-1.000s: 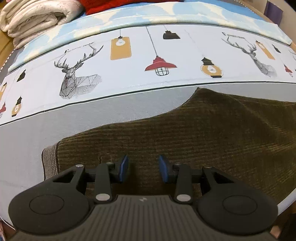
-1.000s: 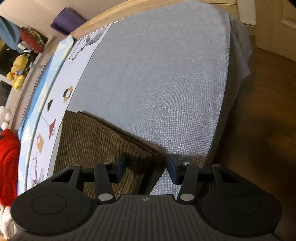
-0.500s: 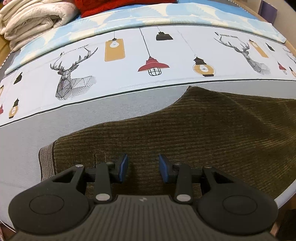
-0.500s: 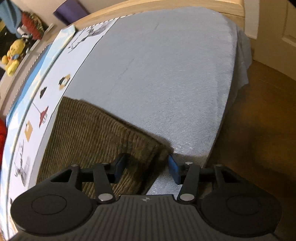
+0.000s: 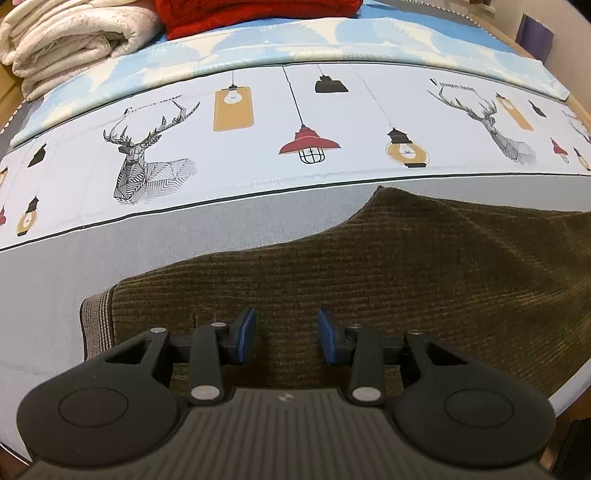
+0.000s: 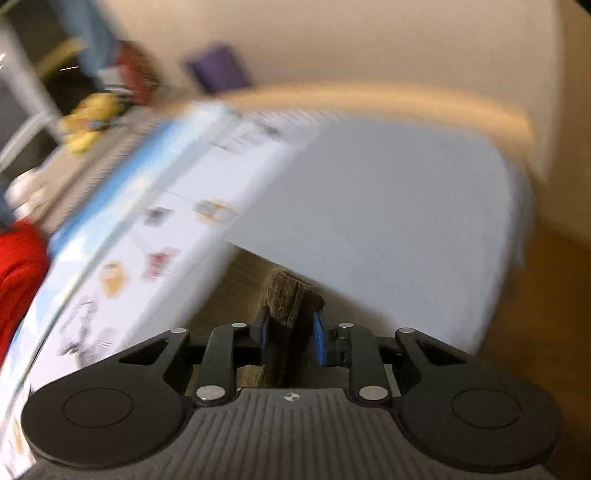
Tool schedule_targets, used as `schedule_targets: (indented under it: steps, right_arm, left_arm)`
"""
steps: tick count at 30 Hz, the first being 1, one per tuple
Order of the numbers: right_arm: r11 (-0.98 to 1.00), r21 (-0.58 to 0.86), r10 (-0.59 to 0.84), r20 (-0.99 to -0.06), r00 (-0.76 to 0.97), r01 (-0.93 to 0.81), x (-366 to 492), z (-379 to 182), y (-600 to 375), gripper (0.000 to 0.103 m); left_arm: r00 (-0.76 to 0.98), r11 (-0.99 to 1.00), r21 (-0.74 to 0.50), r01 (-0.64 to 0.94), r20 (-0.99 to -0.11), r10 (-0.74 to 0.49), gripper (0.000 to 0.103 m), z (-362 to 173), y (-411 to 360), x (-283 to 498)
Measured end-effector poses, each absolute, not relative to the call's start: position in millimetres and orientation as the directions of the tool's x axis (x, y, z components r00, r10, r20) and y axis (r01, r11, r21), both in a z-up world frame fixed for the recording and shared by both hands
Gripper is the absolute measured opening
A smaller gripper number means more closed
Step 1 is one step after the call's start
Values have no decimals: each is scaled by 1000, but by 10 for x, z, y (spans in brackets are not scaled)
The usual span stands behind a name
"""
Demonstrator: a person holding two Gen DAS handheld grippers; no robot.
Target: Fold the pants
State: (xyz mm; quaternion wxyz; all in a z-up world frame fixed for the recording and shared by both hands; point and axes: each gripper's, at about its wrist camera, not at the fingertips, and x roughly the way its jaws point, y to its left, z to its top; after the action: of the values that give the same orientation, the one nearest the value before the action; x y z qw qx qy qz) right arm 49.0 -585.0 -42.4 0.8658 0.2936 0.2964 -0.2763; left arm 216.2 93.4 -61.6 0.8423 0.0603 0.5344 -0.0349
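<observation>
Left wrist view: the left gripper [image 5: 286, 339] hovers over the brown corduroy pants [image 5: 388, 269], jaws apart and pressing nothing, near the waistband end. The pants lie flat on the grey sheet [image 5: 110, 254] of the bed; beyond them runs a band printed with deer and lamps [image 5: 258, 122], then a folded white blanket [image 5: 70, 37] and a red cloth [image 5: 258, 14]. In the blurred right wrist view, the right gripper [image 6: 290, 338] has just been closing and pinches a bunched fold of the pants [image 6: 286, 299], raised off the sheet [image 6: 406, 221].
</observation>
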Motion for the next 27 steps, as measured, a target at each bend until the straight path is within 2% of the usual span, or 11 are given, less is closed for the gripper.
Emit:
schedule_targets:
  steps: [4,8,9,11,15,16,18,19,21,23,27]
  right_arm:
    - [907,179,-261,-471,843,381,727,145,-4687,23]
    - [999,10,39,-345,938,-38,735,258,-3245,24]
    - [990,-18,124,-356,926,-139,717,175,-2910,24]
    - [942,-49,274,-460,845,-332,726,-137,-2275,25]
    - [813,2,368,-777,510,-582,730,-1068,-1398,31]
    - [792,6,362,-810,462,-610,671,-1214,-1301,39]
    - [765,-84,346,-782,518,-638,482,-1188,-1175,45]
    - [733,-40,403,-779,480,-679,471,-1097,-1174,41]
    - [726,22,475,-740,477,-687,450,-921,-1248,41]
    - [761,-2,450,-720,529,-649,525,-867,-1300,47]
    - [821,1,357,-781,513,-570,739,-1125,-1349,48]
  left_arm:
    - [433,992,57,114,-902,2,41,-592,985,2149]
    - [431,993,53,105,-902,2,41,-592,1073,2118]
    - [432,993,52,103,-902,3,41,-592,1100,2110]
    - [433,994,48,94,-902,3,41,-590,1174,2091]
    - [437,998,27,63,-899,-3,41,-560,1334,2063]
    - [439,998,18,54,-899,-7,41,-550,1373,2050]
    - [442,999,9,44,-897,-12,41,-535,1438,2023]
    - [445,999,7,43,-895,-13,41,-528,1462,2010]
    - [449,999,6,44,-893,-14,41,-522,1517,2007]
    - [457,999,6,38,-889,-12,41,-508,1562,2009]
    - [458,1000,-2,24,-889,-12,41,-501,1651,1992]
